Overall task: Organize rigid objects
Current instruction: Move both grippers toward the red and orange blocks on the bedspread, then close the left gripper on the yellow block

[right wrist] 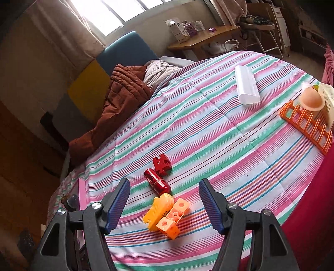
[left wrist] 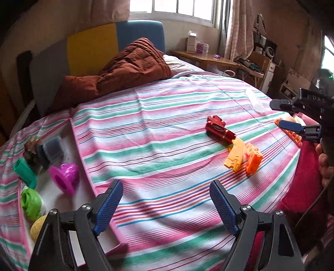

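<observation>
Near the middle of the striped bedspread (right wrist: 208,116) lie four plastic pieces in a loose line: an orange holed block (right wrist: 173,218) touching a yellow notched piece (right wrist: 158,210), then a red cylinder (right wrist: 157,182) and, just beside it, a red block (right wrist: 161,164) embossed with "11". The right gripper (right wrist: 163,205) hovers over the orange and yellow pieces, jaws spread, holding nothing. The left gripper (left wrist: 166,208) is likewise spread and empty above bare bedspread nearer the bed's left edge.

On the right gripper's black body, seen from the left wrist camera, the letters "DAS" can be read.

Toward the right edge stand an orange rack (right wrist: 306,125) with a peach-coloured dome-shaped piece (right wrist: 312,100) on it, and a white oblong case (right wrist: 246,87) beyond. At the left edge, a white tray (left wrist: 68,146) holds a magenta flanged piece (left wrist: 64,177), green pieces (left wrist: 31,203), and a grey brush (left wrist: 50,151).

A rust-brown quilt (left wrist: 129,68) is heaped at the headboard; a wooden desk (right wrist: 200,39) with boxes stands under the window (left wrist: 177,8).
</observation>
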A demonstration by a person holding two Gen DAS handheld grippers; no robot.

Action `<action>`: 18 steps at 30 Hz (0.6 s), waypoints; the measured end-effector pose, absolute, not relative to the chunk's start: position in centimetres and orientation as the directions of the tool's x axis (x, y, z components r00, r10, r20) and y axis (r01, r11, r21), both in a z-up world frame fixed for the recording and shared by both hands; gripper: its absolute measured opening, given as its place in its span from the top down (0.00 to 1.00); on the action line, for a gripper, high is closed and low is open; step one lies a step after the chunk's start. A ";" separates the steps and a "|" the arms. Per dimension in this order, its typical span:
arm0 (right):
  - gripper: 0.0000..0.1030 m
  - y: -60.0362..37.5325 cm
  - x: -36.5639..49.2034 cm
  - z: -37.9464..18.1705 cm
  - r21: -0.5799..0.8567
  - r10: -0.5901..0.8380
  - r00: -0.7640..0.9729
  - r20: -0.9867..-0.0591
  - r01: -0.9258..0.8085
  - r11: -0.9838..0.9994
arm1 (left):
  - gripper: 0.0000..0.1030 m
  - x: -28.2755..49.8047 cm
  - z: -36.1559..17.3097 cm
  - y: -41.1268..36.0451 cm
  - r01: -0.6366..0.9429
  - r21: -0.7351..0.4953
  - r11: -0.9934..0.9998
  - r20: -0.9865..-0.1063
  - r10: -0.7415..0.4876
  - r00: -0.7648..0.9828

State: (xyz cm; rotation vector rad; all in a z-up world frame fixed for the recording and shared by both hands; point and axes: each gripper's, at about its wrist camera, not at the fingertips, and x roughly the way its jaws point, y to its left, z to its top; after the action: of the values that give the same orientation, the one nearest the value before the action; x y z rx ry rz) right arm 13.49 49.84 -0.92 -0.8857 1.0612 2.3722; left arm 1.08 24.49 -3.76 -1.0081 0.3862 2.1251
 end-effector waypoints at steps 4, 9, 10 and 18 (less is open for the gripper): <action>0.33 49.7 13.3 -0.9 0.515 0.083 -0.723 -0.686 -0.563 -0.647 | 0.23 1.2 -4.7 28.2 -0.792 -0.043 -0.609 -0.778 0.517 -0.355; 0.33 49.9 13.4 -1.1 0.536 0.074 -0.732 -0.677 -0.559 -0.633 | 0.23 1.4 -5.7 31.8 -0.847 -0.040 -0.530 -0.791 0.535 -0.297; 0.33 49.9 13.5 -1.1 0.540 0.072 -0.735 -0.674 -0.557 -0.631 | 0.23 1.3 -5.8 32.5 -0.855 -0.041 -0.516 -0.794 0.536 -0.285; 0.33 50.0 13.3 -1.3 0.546 0.049 -0.729 -0.682 -0.553 -0.630 | 0.25 0.5 -7.6 37.1 -0.911 -0.054 -0.409 -0.831 0.524 -0.186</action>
State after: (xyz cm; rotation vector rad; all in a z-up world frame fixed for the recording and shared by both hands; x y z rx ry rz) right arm 13.27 50.00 -1.33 -0.9100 1.1079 2.3854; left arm 0.54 37.15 -7.61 -0.9940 0.5744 1.7806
